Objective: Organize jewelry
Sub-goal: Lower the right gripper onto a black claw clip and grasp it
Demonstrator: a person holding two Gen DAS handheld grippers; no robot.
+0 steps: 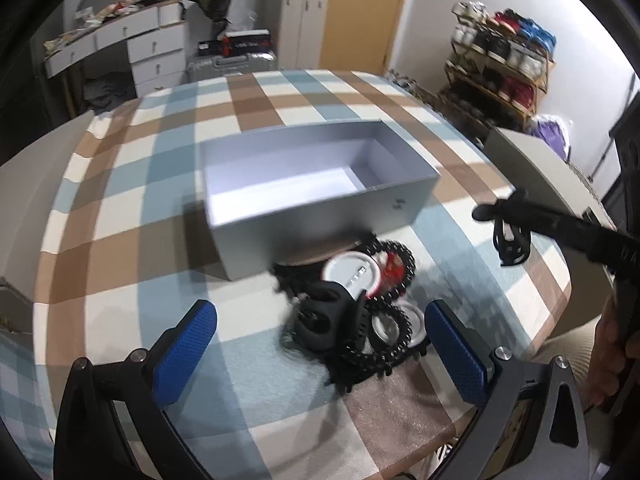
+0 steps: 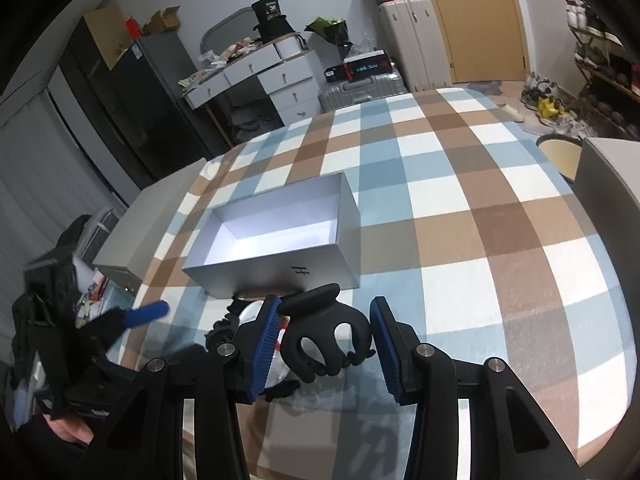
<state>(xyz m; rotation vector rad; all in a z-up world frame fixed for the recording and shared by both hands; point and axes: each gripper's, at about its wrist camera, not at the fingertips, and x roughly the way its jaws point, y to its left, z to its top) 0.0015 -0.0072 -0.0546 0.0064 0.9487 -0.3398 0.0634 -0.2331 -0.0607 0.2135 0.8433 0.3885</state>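
Note:
An open grey box (image 1: 320, 184) with a white inside stands on the checked table; it also shows in the right wrist view (image 2: 276, 248). In front of it lies a pile of jewelry (image 1: 360, 304): black hair claws, black toothed rings and white round tins. My left gripper (image 1: 320, 348) is open and empty, its blue pads on either side of the pile. My right gripper (image 2: 324, 340) is shut on a black hair claw (image 2: 324, 340), held above the table near the box's front wall. That claw also shows in the left wrist view (image 1: 510, 240).
The checked tablecloth (image 2: 460, 220) covers a round table. A grey box lid (image 2: 148, 224) lies at the table's left edge, and another grey piece (image 1: 532, 168) at the right. Drawers, suitcases and a shoe rack stand beyond the table.

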